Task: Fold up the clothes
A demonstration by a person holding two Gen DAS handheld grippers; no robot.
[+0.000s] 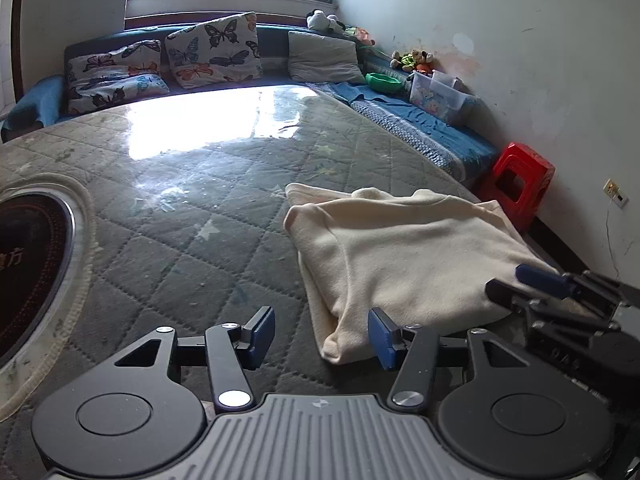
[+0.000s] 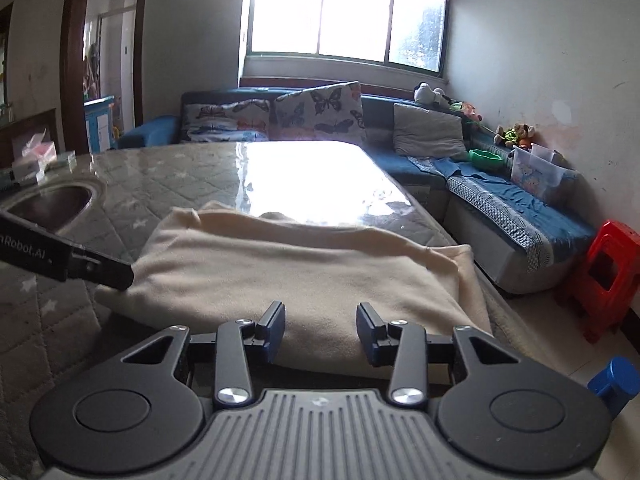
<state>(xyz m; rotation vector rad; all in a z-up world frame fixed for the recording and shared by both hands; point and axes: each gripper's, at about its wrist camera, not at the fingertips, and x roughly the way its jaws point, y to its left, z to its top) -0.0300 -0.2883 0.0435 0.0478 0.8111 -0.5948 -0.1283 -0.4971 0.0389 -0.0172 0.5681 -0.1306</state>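
Honestly, the cream garment (image 2: 304, 276) is looking mostly folded, lying on the quilted worktop (image 1: 180, 208) right ahead of both grippers. The left gripper (image 1: 322, 336) is hovering at the near corner, jaws apart, holding nothing. The right gripper (image 2: 320, 332) is sitting over the near edge, jaws also spread and empty. I'm guessing another fold or a tidy-up is coming, needing a pinch on that edge. The garment's far side is getting lost in window glare.

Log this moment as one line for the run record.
garment: cream garment folded on table | left gripper: open at near-left corner | right gripper: open at near edge
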